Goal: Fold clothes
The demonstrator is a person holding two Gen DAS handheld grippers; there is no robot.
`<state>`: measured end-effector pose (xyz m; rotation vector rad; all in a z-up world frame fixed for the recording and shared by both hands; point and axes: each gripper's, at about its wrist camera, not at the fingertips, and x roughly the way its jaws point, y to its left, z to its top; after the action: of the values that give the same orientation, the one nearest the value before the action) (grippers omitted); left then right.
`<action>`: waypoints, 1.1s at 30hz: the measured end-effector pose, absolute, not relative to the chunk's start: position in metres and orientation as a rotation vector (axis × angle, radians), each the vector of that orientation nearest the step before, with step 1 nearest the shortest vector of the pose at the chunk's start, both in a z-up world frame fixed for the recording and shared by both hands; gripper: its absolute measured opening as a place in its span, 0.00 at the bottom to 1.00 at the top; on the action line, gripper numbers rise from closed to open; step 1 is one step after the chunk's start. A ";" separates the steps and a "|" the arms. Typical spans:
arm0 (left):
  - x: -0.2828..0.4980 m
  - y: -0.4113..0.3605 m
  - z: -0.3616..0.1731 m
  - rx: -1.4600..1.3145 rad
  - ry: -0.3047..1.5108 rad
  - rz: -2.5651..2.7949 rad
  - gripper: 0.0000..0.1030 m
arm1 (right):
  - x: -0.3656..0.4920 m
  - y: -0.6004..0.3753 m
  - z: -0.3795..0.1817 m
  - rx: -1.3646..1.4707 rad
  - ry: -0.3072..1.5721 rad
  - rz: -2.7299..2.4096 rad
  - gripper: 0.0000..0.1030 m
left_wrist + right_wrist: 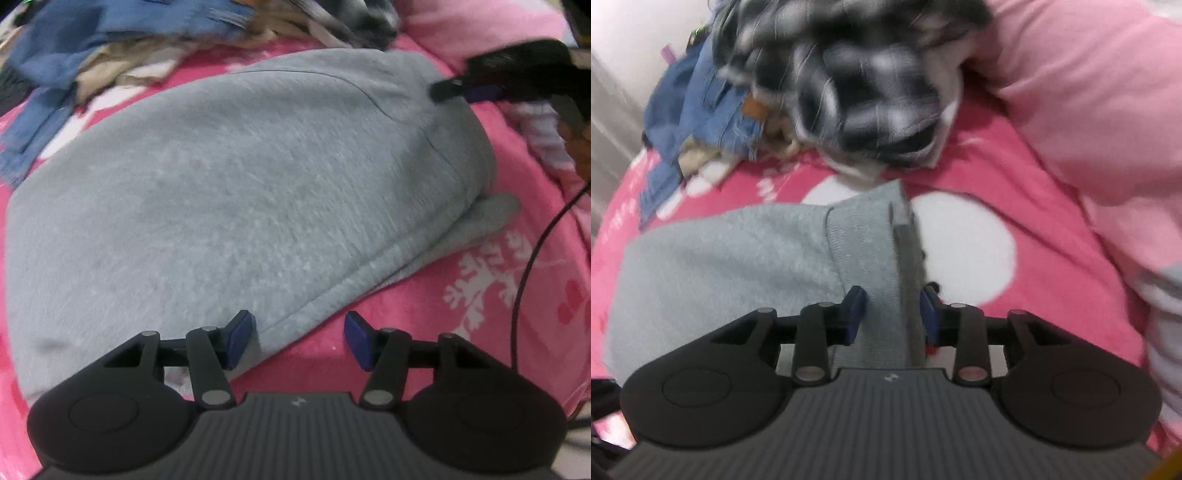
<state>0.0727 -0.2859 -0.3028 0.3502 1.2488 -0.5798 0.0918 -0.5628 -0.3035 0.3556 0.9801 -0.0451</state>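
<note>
Left wrist view: the left gripper has its jaws spread wide with nothing between them; its left blue pad sits over the near hem of the grey fleece sweatshirt, though contact cannot be told, and the other pad hangs above the bright pink blanket with white snowflake prints. The sweatshirt lies spread flat ahead of these tongs, with a smaller grey flap poking out at its right edge. At its far right corner the right gripper shows as a dark blurred shape touching the cloth. A thin black cable curves down to the right of the left tongs. Beyond the sweatshirt, far left, lies a heap with blue denim garments. In the right wrist view the right gripper is partly closed on a raised ribbed band of the sweatshirt, both blue pads pressing the fold, which stands up between them. Ahead of these tongs lies a blurred black-and-white checked garment, and a pale pink quilt to the right. A small tan patch on the denim carries no readable writing; the small mark on each gripper body is too small to read.
</note>
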 end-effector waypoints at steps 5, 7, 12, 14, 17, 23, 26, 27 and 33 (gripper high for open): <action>0.060 -0.263 -0.282 0.281 1.124 -0.498 0.56 | 0.087 -0.535 -0.257 0.194 0.849 0.086 0.31; 0.059 -0.263 -0.293 0.284 1.158 -0.486 0.56 | 0.090 -0.519 -0.257 0.122 0.844 0.151 0.30; 0.057 -0.232 -0.320 -0.011 1.309 -0.329 0.56 | 0.096 -0.484 -0.295 -0.058 0.979 0.225 0.34; 0.049 -0.206 -0.319 -0.140 1.324 -0.239 0.56 | 0.099 -0.470 -0.311 -0.131 1.032 0.255 0.34; 0.040 -0.163 -0.314 -0.244 1.291 -0.140 0.56 | 0.101 -0.442 -0.322 -0.211 1.072 0.317 0.34; 0.058 -0.096 -0.314 -0.274 1.222 -0.023 0.56 | 0.098 -0.355 -0.297 -0.252 0.998 0.508 0.35; 0.075 -0.080 -0.317 -0.248 1.216 -0.015 0.56 | 0.097 -0.312 -0.285 -0.271 0.958 0.603 0.35; 0.078 -0.079 -0.316 -0.214 1.208 -0.037 0.56 | 0.097 -0.297 -0.281 -0.278 0.945 0.634 0.35; 0.093 -0.086 -0.307 0.081 1.133 -0.271 0.58 | 0.104 -0.227 -0.310 -0.477 0.985 0.711 0.39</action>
<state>0.0928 -0.0863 -0.3069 0.0807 1.1334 -0.2708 0.1044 -0.2272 -0.3095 -0.4766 0.9853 0.7108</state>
